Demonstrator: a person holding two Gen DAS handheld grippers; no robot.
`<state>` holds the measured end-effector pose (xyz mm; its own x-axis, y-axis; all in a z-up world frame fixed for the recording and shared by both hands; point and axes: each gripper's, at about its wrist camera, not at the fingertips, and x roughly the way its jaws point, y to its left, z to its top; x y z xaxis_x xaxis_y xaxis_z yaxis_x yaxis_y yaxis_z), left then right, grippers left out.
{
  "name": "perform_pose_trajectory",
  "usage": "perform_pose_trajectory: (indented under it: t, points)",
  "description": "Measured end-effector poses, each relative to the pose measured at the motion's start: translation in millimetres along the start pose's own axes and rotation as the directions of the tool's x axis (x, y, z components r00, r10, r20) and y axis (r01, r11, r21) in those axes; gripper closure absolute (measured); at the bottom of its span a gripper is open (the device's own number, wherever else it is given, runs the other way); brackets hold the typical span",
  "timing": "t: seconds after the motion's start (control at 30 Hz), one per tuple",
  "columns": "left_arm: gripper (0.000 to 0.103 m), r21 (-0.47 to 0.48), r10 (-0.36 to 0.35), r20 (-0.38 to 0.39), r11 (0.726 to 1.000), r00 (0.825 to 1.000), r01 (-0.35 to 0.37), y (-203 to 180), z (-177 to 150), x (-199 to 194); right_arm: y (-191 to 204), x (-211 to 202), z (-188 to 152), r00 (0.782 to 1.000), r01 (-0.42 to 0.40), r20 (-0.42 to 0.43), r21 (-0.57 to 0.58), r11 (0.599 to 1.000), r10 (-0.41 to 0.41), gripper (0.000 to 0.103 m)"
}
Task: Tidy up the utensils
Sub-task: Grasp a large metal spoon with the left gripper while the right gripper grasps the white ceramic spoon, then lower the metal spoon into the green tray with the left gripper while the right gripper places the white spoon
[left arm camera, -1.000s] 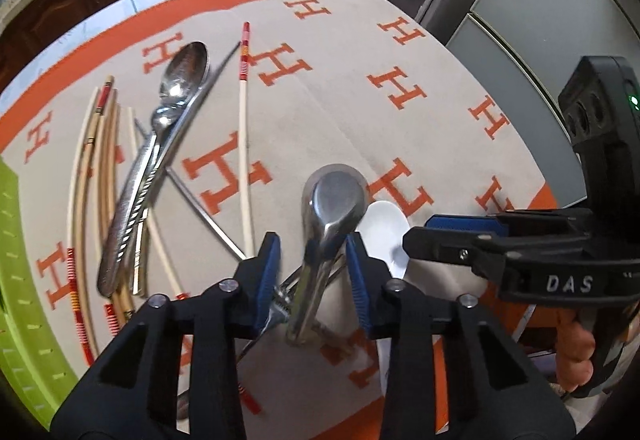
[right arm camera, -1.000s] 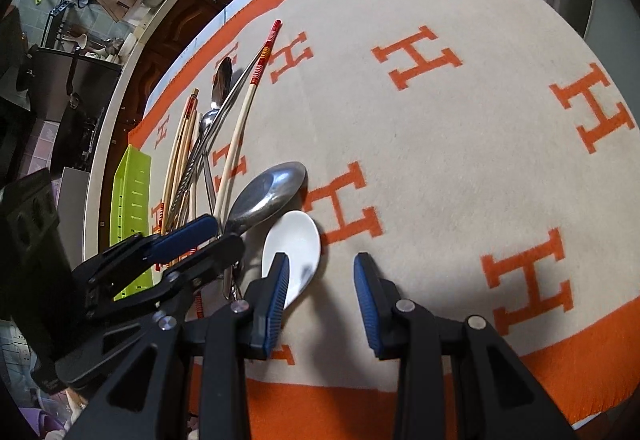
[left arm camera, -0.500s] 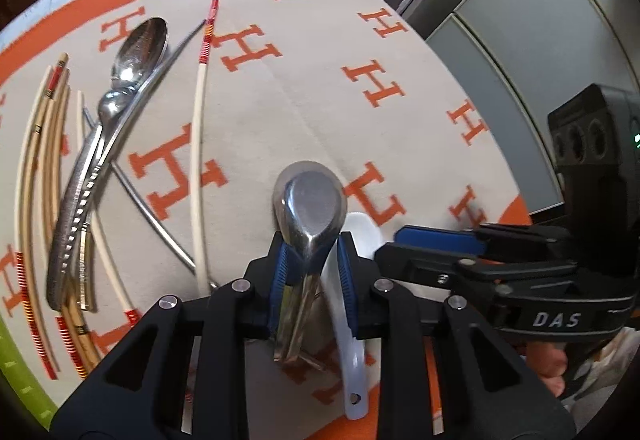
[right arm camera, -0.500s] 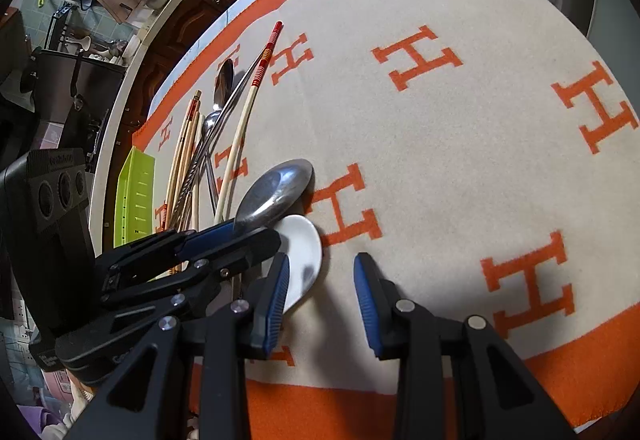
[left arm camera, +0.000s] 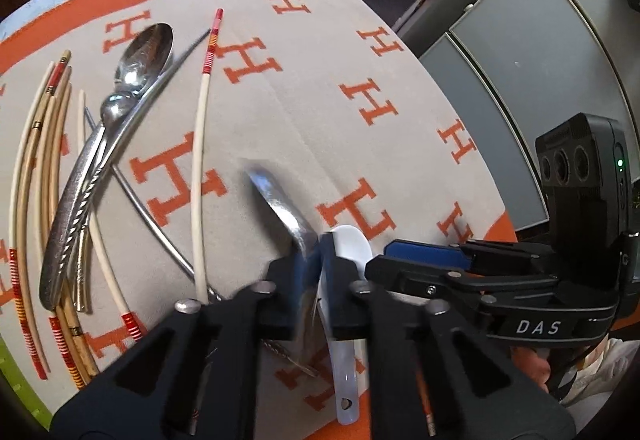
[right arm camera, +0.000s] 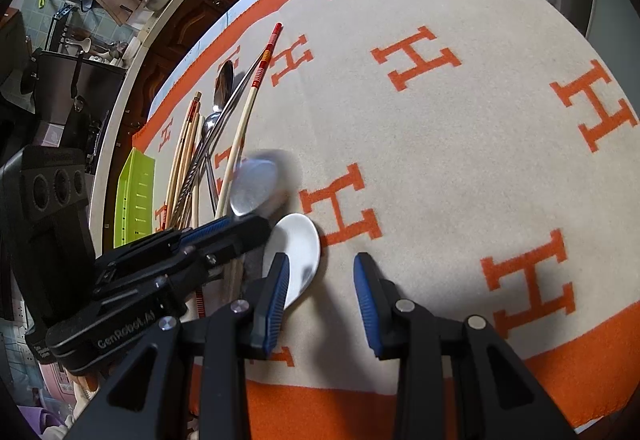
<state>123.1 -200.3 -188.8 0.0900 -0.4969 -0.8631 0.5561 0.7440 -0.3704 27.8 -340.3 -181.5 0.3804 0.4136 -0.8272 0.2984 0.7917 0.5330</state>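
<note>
My left gripper [left arm camera: 316, 268] is shut on the neck of a steel spoon [left arm camera: 276, 200], whose blurred bowl tilts up and to the left above the cloth. The same steel spoon [right arm camera: 254, 188] shows blurred in the right wrist view, held by the left gripper [right arm camera: 236, 232]. A white ceramic spoon [left arm camera: 354, 246] lies on the cloth just right of my left fingers. My right gripper [right arm camera: 320, 296] stands open, its left finger over the white ceramic spoon [right arm camera: 296, 248] and nothing between its fingers. The right gripper [left arm camera: 424, 256] also reaches in from the right in the left wrist view.
Several chopsticks [left arm camera: 200, 160] and two more steel spoons [left arm camera: 144, 52] lie in a loose pile on the left of the orange-patterned cloth [left arm camera: 360, 40]. A green tray [right arm camera: 136, 196] sits beyond the pile. Grey cabinets [left arm camera: 540, 60] stand past the table's right edge.
My left gripper went from open around the steel spoon to shut on it, then raised and swung it left. The right gripper has stayed open in place.
</note>
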Motion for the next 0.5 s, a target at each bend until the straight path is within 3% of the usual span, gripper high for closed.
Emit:
perform_pose_trajectory:
  t: [0.5]
  points:
    - [0.099,-0.026,0.068,0.141,0.998,0.988,-0.065,5.6,-22.0,-69.0,23.2,12.6,5.8,0.997,0.077,0.015,-0.091,0.993,-0.076,0.070]
